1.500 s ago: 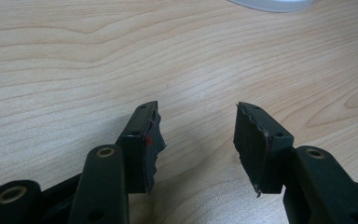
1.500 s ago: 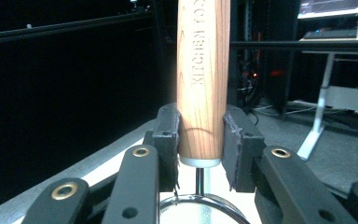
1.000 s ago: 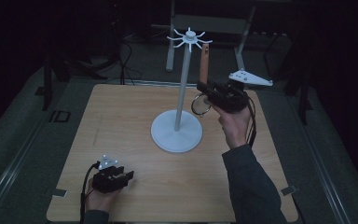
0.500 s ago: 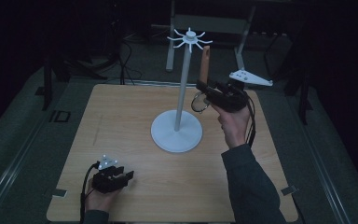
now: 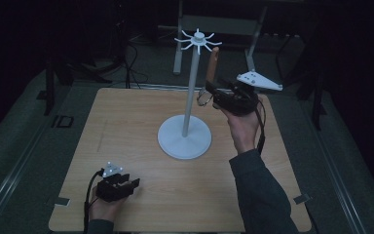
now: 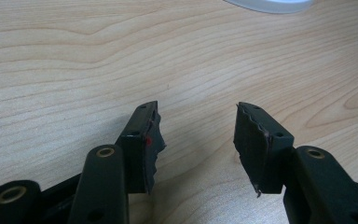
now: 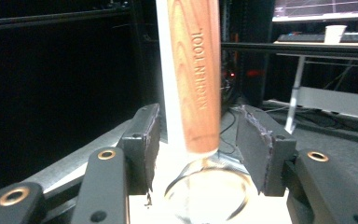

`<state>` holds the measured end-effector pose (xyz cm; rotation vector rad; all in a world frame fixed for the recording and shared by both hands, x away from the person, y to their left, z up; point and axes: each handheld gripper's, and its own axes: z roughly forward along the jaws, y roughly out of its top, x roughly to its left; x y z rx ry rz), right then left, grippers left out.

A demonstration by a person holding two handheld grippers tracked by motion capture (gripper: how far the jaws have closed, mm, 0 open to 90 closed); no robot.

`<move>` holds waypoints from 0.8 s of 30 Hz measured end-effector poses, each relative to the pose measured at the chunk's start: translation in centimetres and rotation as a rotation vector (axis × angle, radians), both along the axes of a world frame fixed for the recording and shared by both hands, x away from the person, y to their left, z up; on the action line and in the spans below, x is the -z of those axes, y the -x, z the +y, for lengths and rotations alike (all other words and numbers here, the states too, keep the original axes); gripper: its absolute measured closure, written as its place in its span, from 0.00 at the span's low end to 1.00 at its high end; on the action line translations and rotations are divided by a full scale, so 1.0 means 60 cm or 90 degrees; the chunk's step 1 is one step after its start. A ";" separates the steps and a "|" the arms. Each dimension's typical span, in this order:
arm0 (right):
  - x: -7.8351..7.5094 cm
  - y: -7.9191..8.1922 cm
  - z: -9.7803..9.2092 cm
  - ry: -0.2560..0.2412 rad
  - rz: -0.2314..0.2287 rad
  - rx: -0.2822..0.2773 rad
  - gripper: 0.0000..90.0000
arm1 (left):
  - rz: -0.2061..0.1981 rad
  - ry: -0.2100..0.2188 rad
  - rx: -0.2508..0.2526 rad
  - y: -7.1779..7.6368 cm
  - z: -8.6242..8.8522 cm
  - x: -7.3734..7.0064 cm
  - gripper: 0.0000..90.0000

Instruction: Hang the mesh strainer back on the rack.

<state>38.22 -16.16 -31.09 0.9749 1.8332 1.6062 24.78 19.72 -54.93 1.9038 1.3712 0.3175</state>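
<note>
Nearest, at the table's [image 5: 141, 122] front left corner: left gripper [image 5: 118, 185] resting low on the wood, jaws spread wide over bare grain, nothing between them; in the left gripper view [image 6: 198, 144] just the white rim of the stand base [image 6: 270, 3] cut off at the top edge.

Farther, right of centre: right gripper [image 5: 213, 97] raised beside the pole of the white stand [image 5: 185, 139]. Kitchen tool [image 7: 193, 74] upright there — light wooden handle stamped "KITCHEN TOOL", a clear or metal loop [image 7: 207, 193] at its lower end. Handle top out of frame in the right gripper view; loop blurred, its exact form hard to tell. In the high view, handle [image 5: 212, 66] reaching toward the stand's spoked crown [image 5: 197, 39]; hooked there or not, unclear.

Handle standing between the right fingers [image 7: 144, 144], a gap visible on each side; jaws parted, not clamping the wood.
</note>
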 end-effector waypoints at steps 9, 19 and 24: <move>-0.004 -0.006 0.009 0.013 -0.009 0.014 0.73 | 0.000 0.001 0.000 0.000 0.001 0.000 0.56; -0.010 -0.014 0.027 0.033 0.003 -0.006 0.75 | 0.000 0.000 0.000 0.000 0.001 0.000 0.56; -0.008 -0.014 0.029 0.044 0.004 -0.005 0.62 | 0.001 0.002 -0.001 0.000 0.001 0.000 0.56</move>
